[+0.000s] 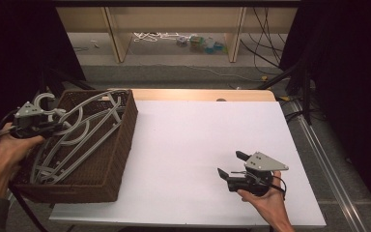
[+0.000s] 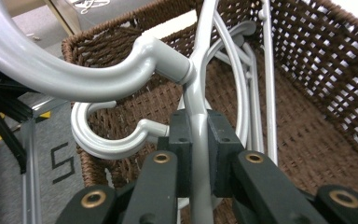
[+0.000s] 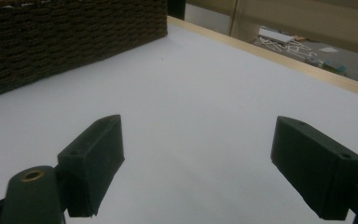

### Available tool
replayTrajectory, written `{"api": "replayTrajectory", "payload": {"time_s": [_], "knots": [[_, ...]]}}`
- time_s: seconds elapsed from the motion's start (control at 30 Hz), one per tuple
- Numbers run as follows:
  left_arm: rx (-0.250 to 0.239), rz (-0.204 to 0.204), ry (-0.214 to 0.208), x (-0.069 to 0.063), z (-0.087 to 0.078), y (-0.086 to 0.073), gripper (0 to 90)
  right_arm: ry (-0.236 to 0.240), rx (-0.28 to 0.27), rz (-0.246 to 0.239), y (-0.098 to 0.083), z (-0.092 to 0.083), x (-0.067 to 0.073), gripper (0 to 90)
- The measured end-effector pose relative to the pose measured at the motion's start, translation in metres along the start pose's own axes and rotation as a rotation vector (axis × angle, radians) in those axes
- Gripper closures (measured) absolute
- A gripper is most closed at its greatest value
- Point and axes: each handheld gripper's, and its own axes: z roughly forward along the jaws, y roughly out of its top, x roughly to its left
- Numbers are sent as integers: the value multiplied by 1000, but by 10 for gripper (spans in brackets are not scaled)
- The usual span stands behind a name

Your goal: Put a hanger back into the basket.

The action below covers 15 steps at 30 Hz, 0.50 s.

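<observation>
Several grey plastic hangers (image 1: pixel 84 135) lie in a brown wicker basket (image 1: pixel 125 140) at the table's left. My left gripper (image 1: pixel 54 126) reaches over the basket's left rim and is shut on the topmost grey hanger. In the left gripper view its pads clamp the thin bar just below the hook's neck (image 2: pixel 158 60), with my left gripper (image 2: pixel 199 140) centred over the basket (image 2: pixel 326 70). A second hook (image 2: pixel 98 144) curls beneath. My right gripper (image 1: pixel 231 163) rests open near the table's front right, jaws wide over bare white surface (image 3: pixel 200 154).
The white tabletop (image 1: pixel 198 145) stretches right of the basket, whose woven side (image 3: pixel 74 37) stands far ahead of the right gripper. Wooden shelf legs (image 1: pixel 113 34) and cables lie on the floor beyond. A metal rail (image 1: pixel 319 145) runs along the right.
</observation>
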Motion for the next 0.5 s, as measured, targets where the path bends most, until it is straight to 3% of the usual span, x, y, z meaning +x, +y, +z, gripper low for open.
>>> {"api": "replayTrajectory", "payload": {"time_s": [0.3, 0.5], "knots": [[45, 2, -2, 0, 11, -7, 821, 5, 19, 2, 0, -1, -1, 179], [65, 9, -8, -9, 20, -7, 819, 3, 16, 3, 0, -1, 0, 179]]}}
